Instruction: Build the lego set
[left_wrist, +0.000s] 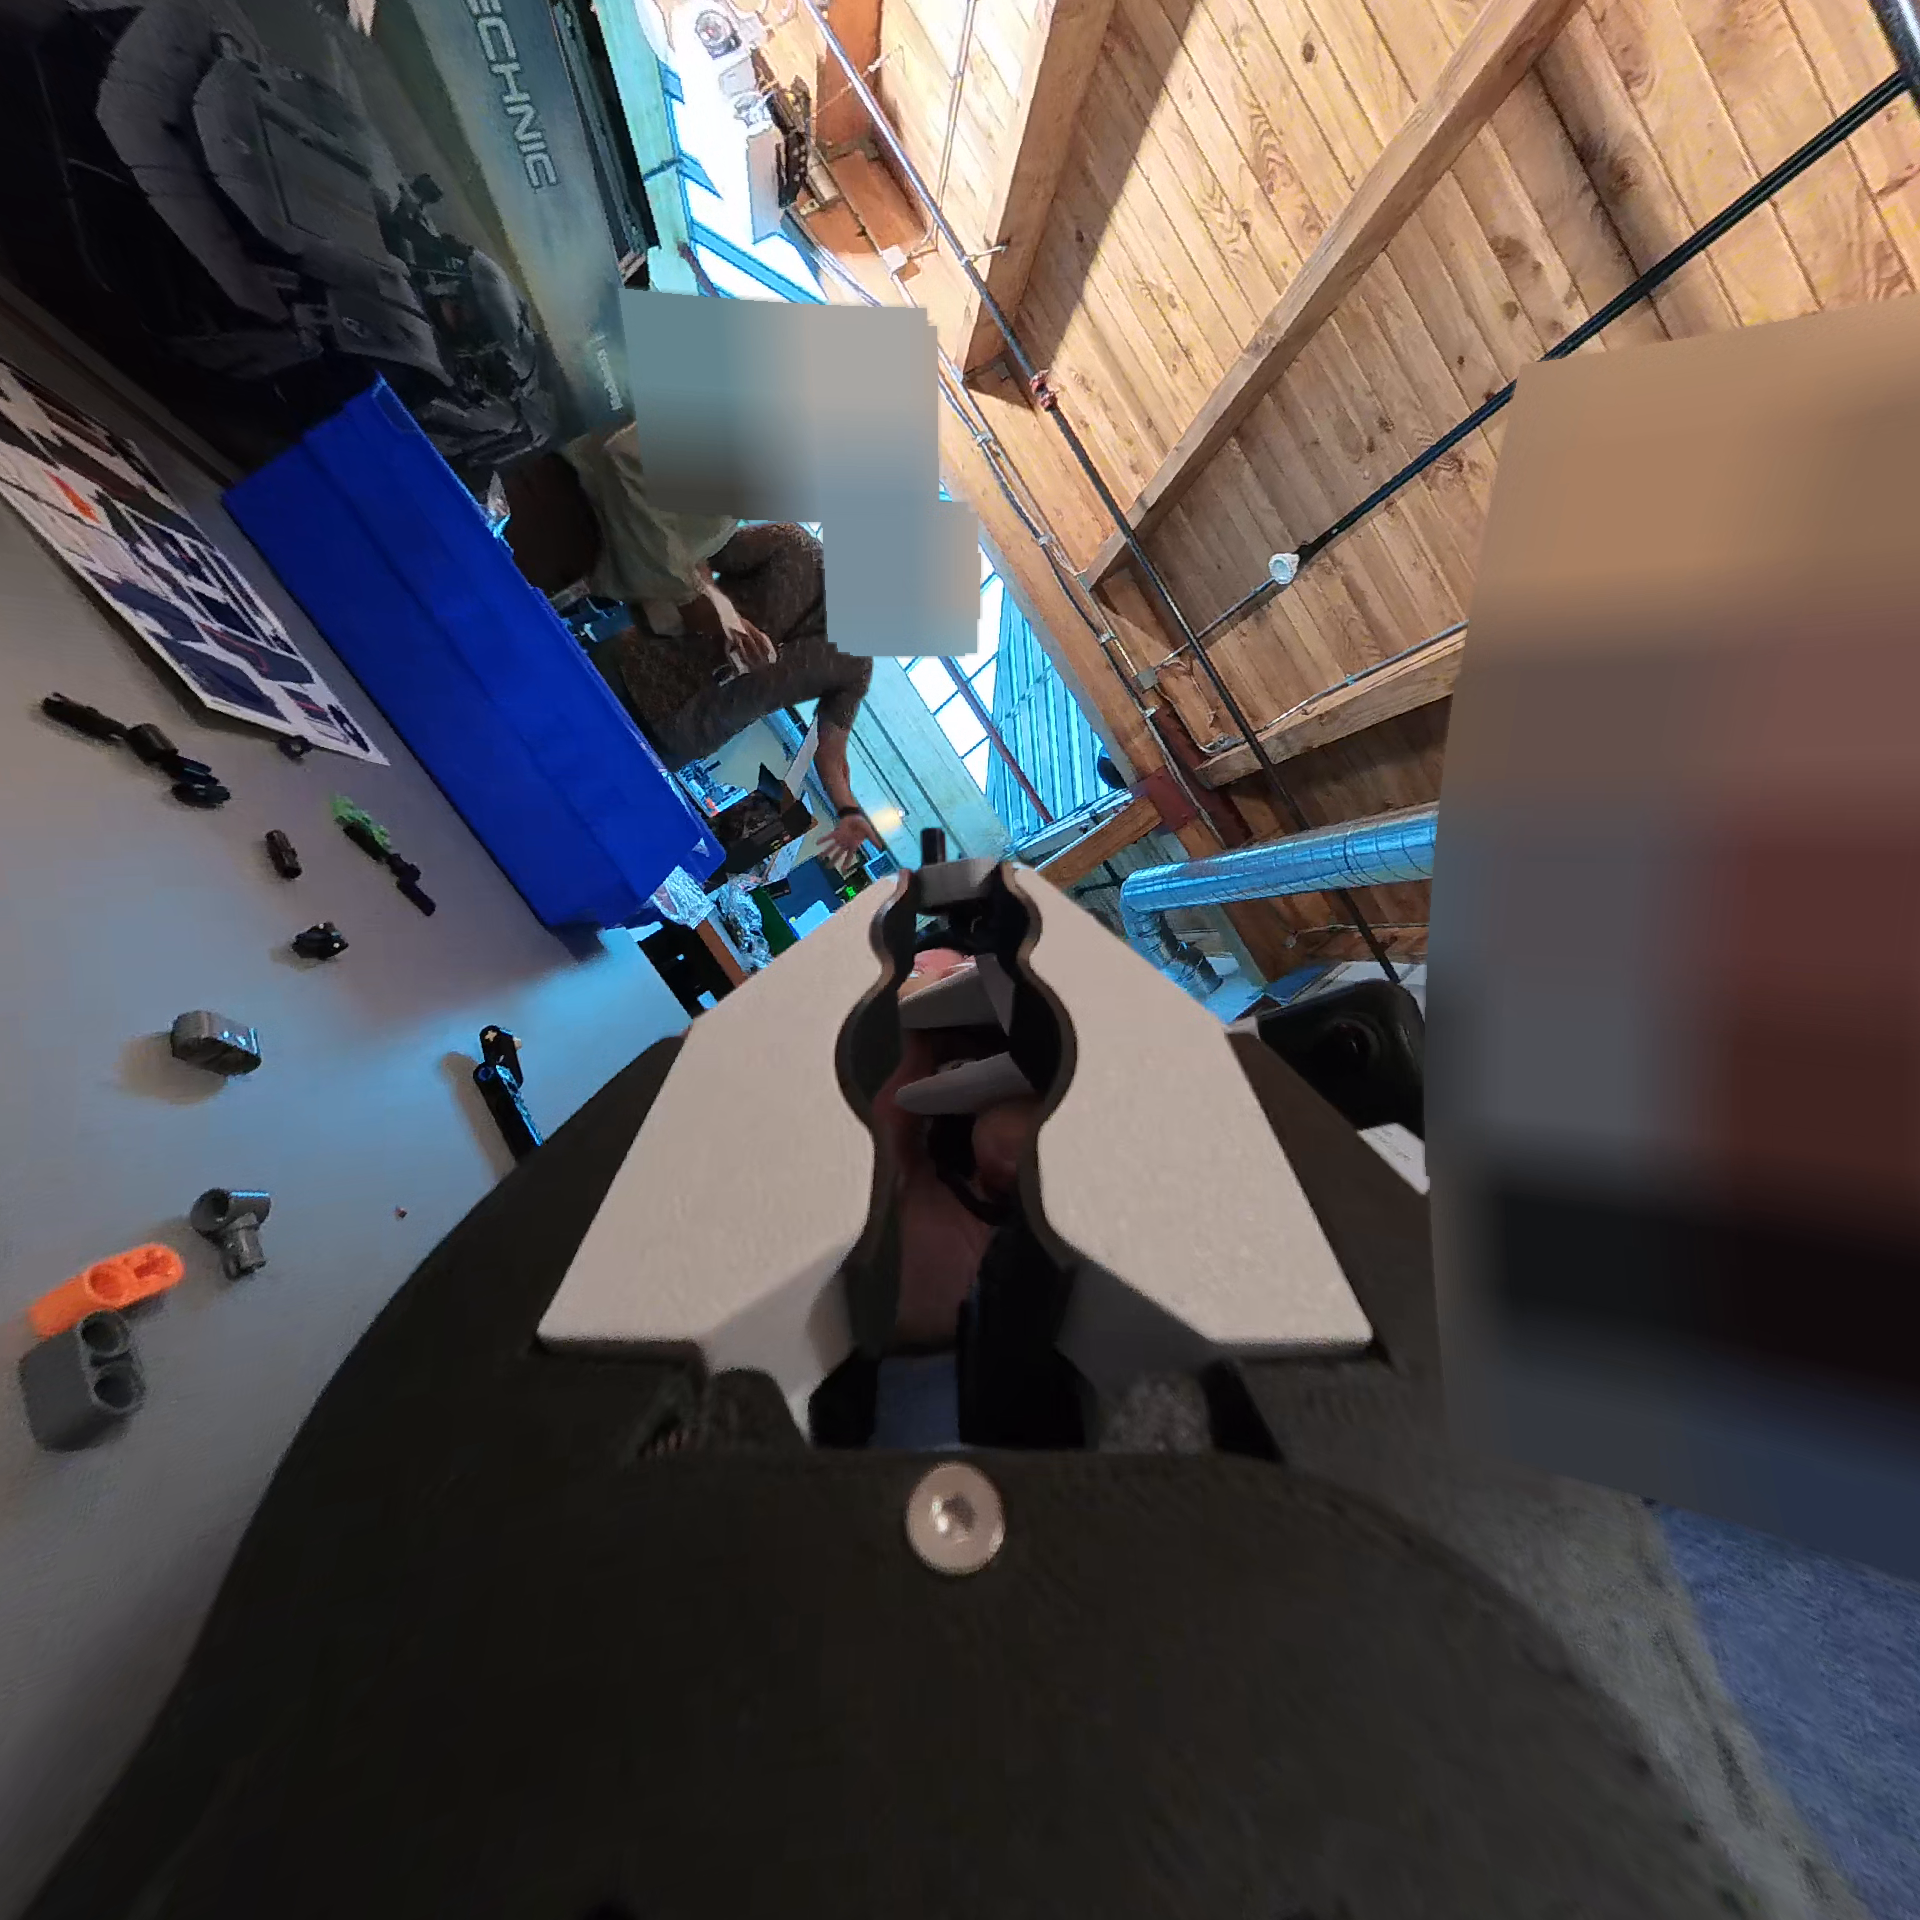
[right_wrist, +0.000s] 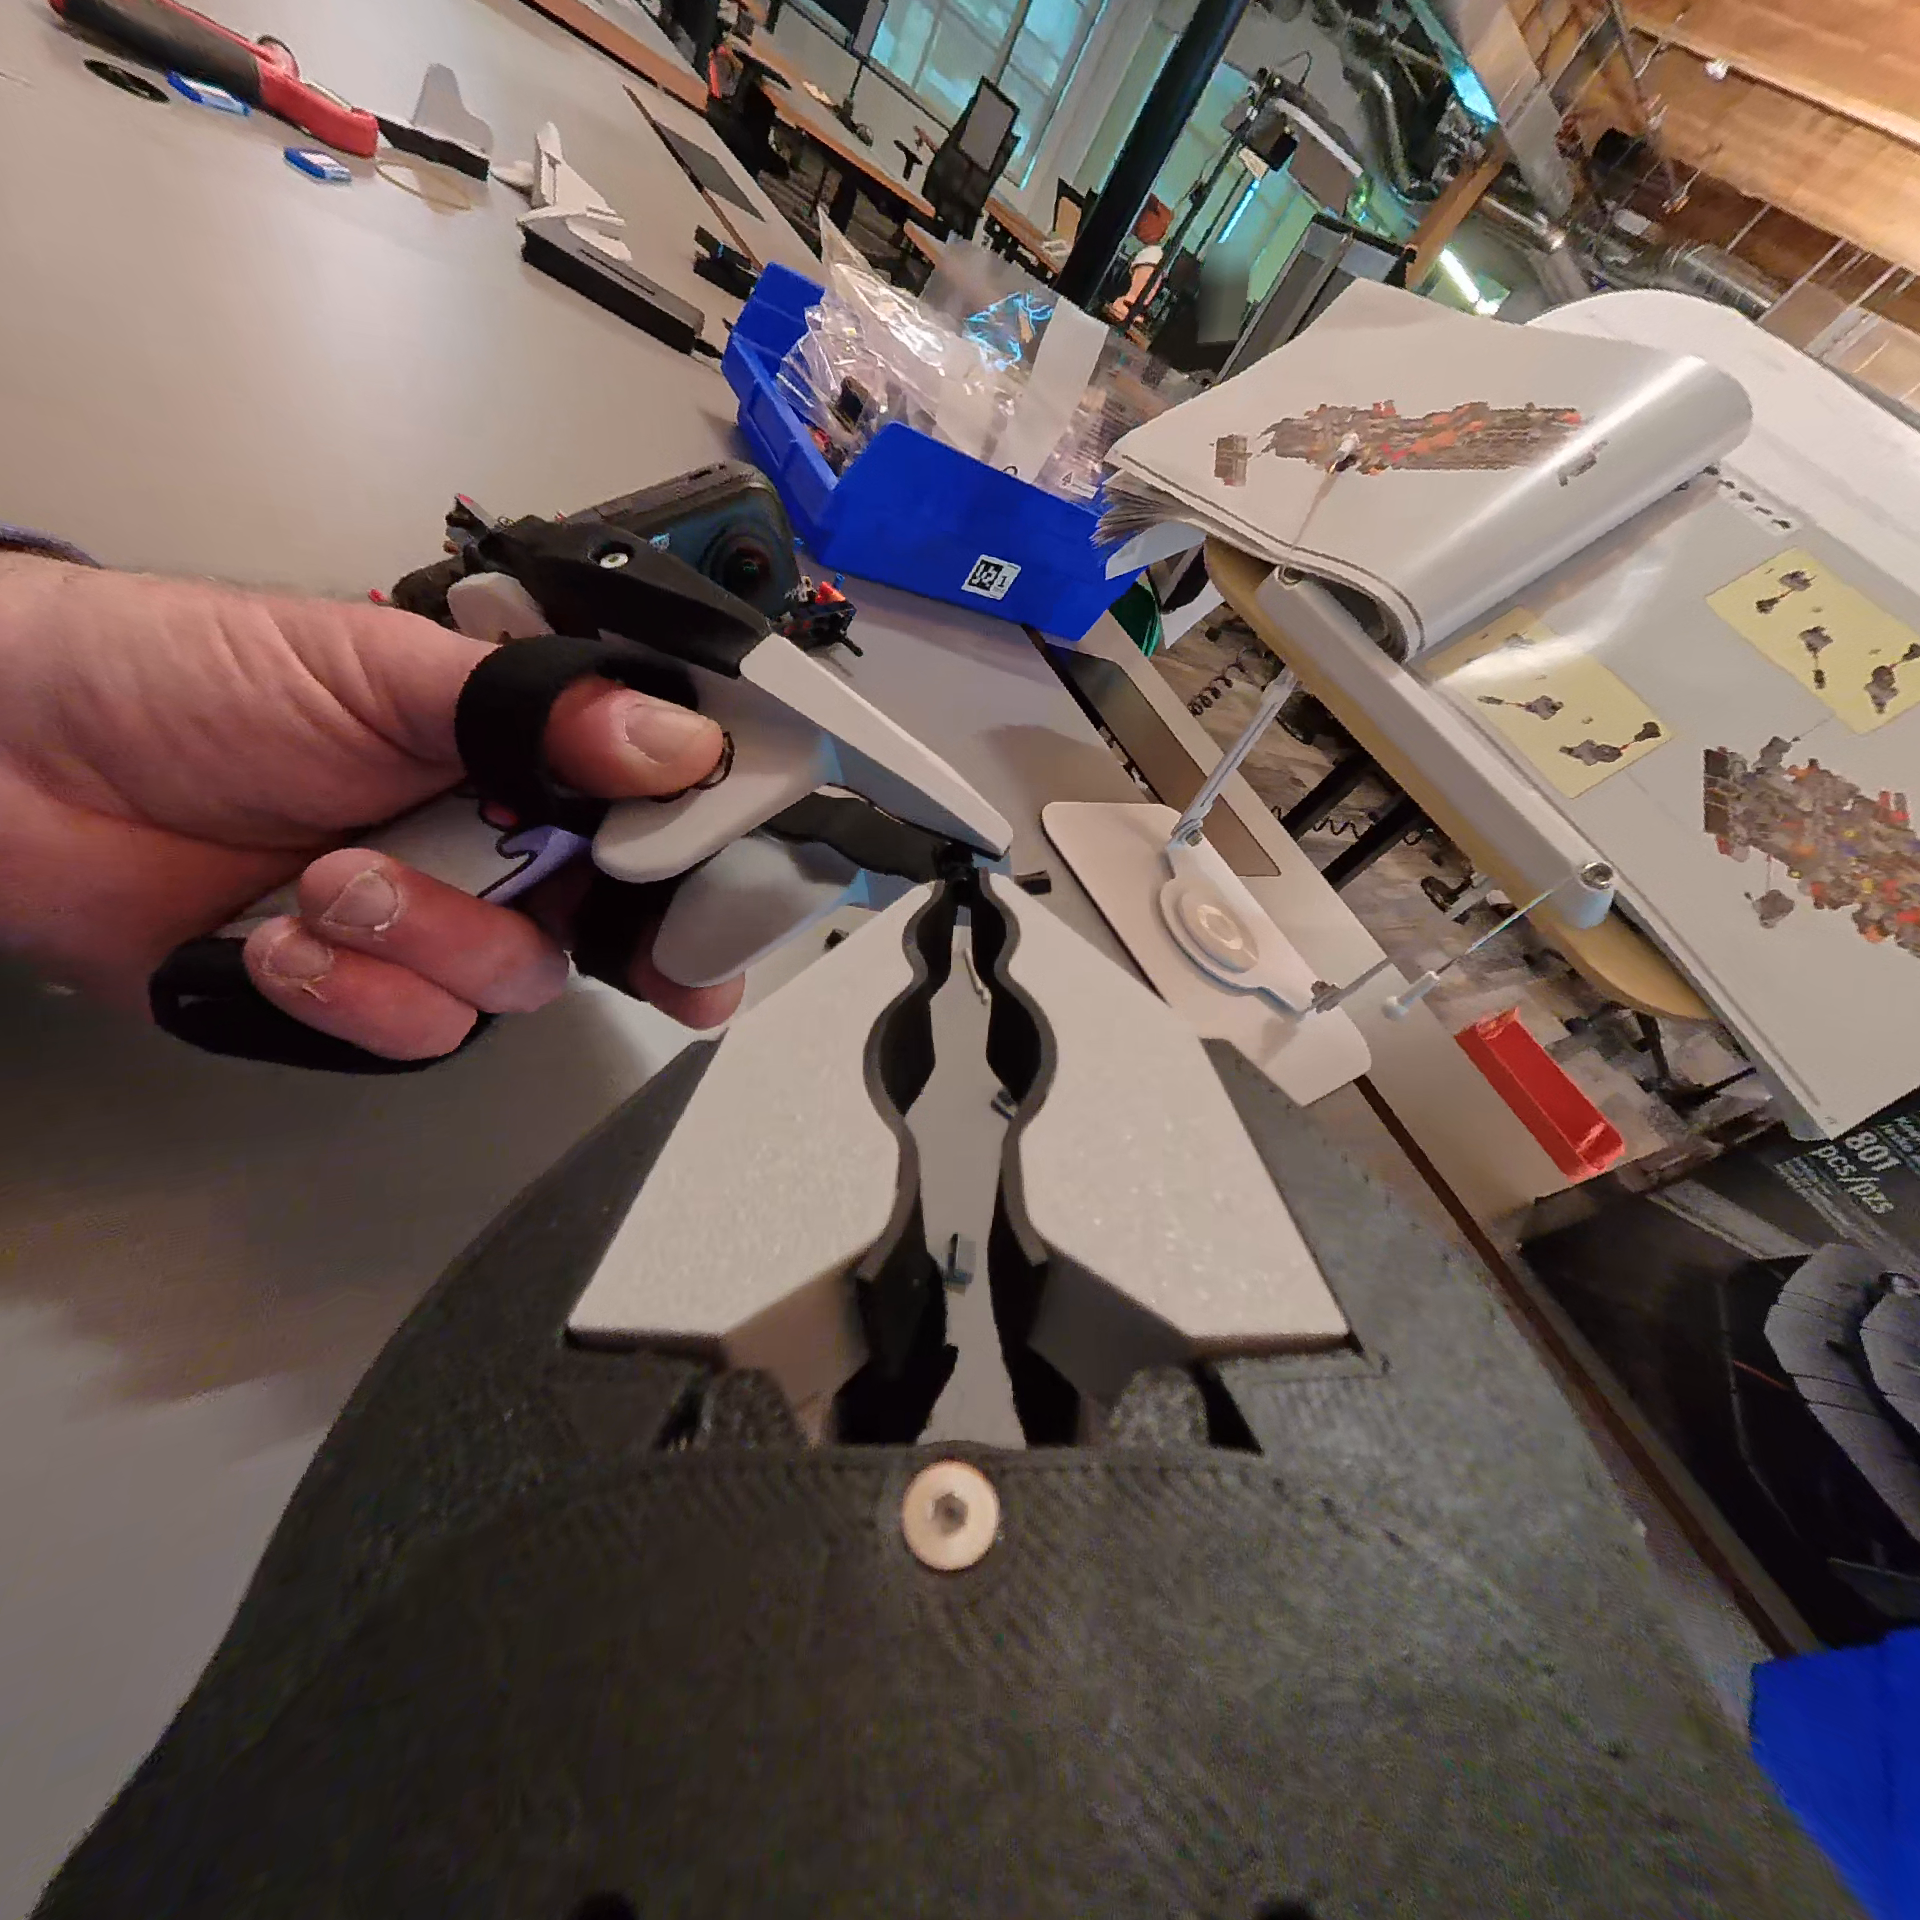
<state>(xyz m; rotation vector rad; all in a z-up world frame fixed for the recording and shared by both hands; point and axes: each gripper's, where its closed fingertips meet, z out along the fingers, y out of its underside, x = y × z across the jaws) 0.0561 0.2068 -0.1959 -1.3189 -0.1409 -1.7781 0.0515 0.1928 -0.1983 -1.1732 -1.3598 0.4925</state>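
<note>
In the left wrist view my left gripper (left_wrist: 951, 883) is shut on a small grey lego piece (left_wrist: 954, 881) with a black pin (left_wrist: 931, 844) sticking out past the tips, held in the air. In the right wrist view my right gripper (right_wrist: 961, 894) is shut on a small black lego piece (right_wrist: 958, 883) at its tips. The left gripper (right_wrist: 982, 836), held by a hand (right_wrist: 260, 748), comes in from the left and its tip meets the right gripper's tip at that piece. How the two pieces join is hidden.
Loose parts lie on the grey table: an orange piece (left_wrist: 104, 1283), dark grey pieces (left_wrist: 83, 1371), a green piece (left_wrist: 358, 821), a black axle (left_wrist: 509, 1101). A blue bin (right_wrist: 935, 509) holds bags. An instruction booklet (right_wrist: 1455, 468) stands on a holder at the right; a camera (right_wrist: 727, 540) sits behind. My left and right fingertips are right by each other.
</note>
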